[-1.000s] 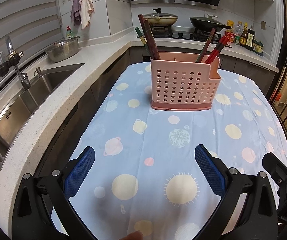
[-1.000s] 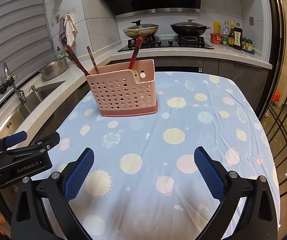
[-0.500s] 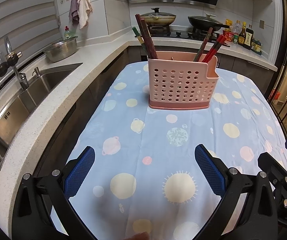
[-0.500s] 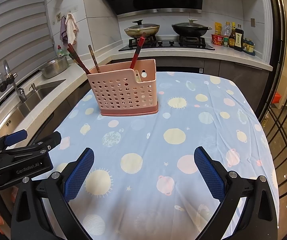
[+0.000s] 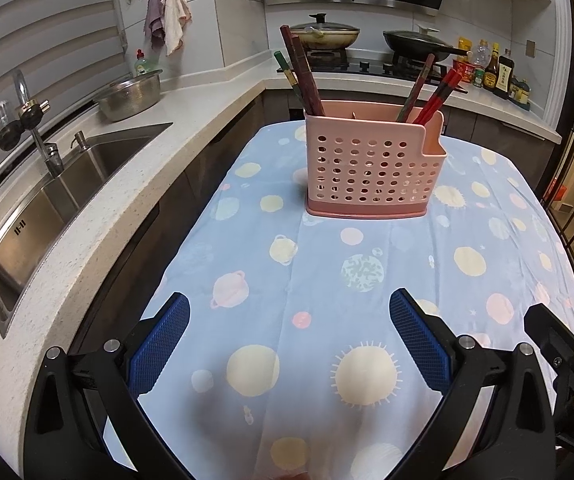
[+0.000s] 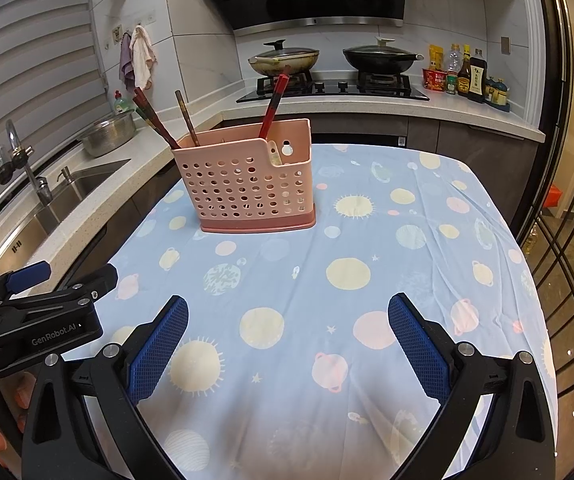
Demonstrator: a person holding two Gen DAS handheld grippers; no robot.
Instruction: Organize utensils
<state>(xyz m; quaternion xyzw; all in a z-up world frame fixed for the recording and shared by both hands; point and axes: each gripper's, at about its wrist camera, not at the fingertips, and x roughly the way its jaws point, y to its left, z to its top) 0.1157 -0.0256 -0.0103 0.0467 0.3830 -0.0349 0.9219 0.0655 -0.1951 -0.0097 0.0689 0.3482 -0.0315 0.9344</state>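
Note:
A pink perforated utensil holder (image 5: pixel 371 164) stands upright on the table with the blue planet-print cloth (image 5: pixel 327 280); it also shows in the right wrist view (image 6: pixel 251 188). Several chopsticks stand in it: dark red and green ones (image 5: pixel 301 76) at its left end, red ones (image 5: pixel 433 94) at its right end. My left gripper (image 5: pixel 289 336) is open and empty, held well short of the holder near the table's front. My right gripper (image 6: pixel 287 336) is open and empty, to the right of the left one (image 6: pixel 39 312).
A steel sink (image 5: pixel 47 200) with a tap and a metal bowl (image 5: pixel 131 94) lie on the counter to the left. A stove with two pans (image 6: pixel 379 58) and sauce bottles (image 6: pixel 467 74) stand behind the table. A dark-framed glass door (image 6: pixel 567 240) is on the right.
Both grippers have drawn back slightly and risen; the holder looks a little farther and more centred. Both stay open and empty.

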